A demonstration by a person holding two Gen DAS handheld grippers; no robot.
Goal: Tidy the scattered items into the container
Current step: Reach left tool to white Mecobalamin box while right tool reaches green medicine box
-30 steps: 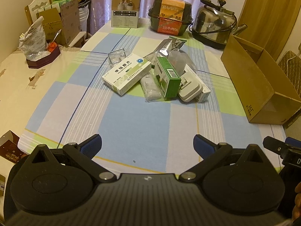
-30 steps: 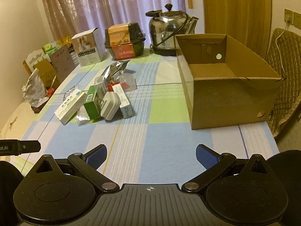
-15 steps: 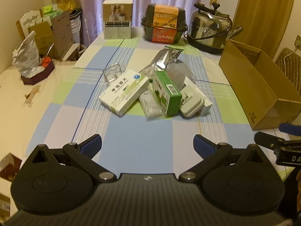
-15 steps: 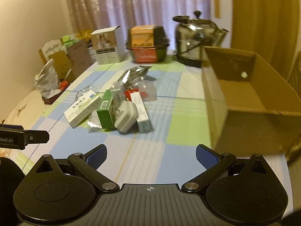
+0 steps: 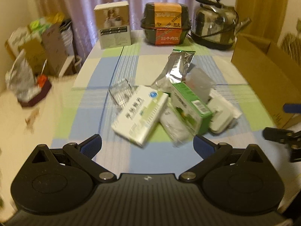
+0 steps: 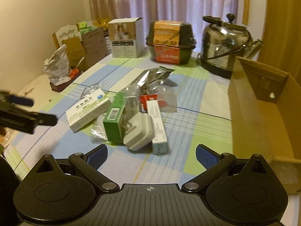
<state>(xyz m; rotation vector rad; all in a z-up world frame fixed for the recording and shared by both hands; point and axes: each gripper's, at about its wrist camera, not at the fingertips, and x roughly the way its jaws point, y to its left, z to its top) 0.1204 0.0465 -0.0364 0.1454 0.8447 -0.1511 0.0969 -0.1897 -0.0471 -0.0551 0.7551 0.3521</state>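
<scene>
Both sets of jaws are spread wide with nothing between them: my left gripper [image 5: 147, 144] faces the long white medicine carton with green trim [image 5: 140, 114], my right gripper [image 6: 151, 153] the pale grey plug adapter [image 6: 138, 132]. The scattered items lie heaped mid-table, touching and overlapping, near the open brown cardboard box [image 6: 263, 113] at the right edge. My worry is the heap itself: closing on the upright green carton [image 6: 113, 117] could knock over the narrow white tube box [image 6: 159, 127] leaning beside it, or snag the crinkled clear bag [image 5: 175, 127] underneath. The silver foil pouch [image 5: 177, 66] looks slippery. Both views are blurred, so edges are hard to judge. Underneath is a blue, green and cream checked cloth [image 6: 190, 116]; a steel kettle [image 6: 224, 42] stands before mauve curtains [image 6: 169, 0].
</scene>
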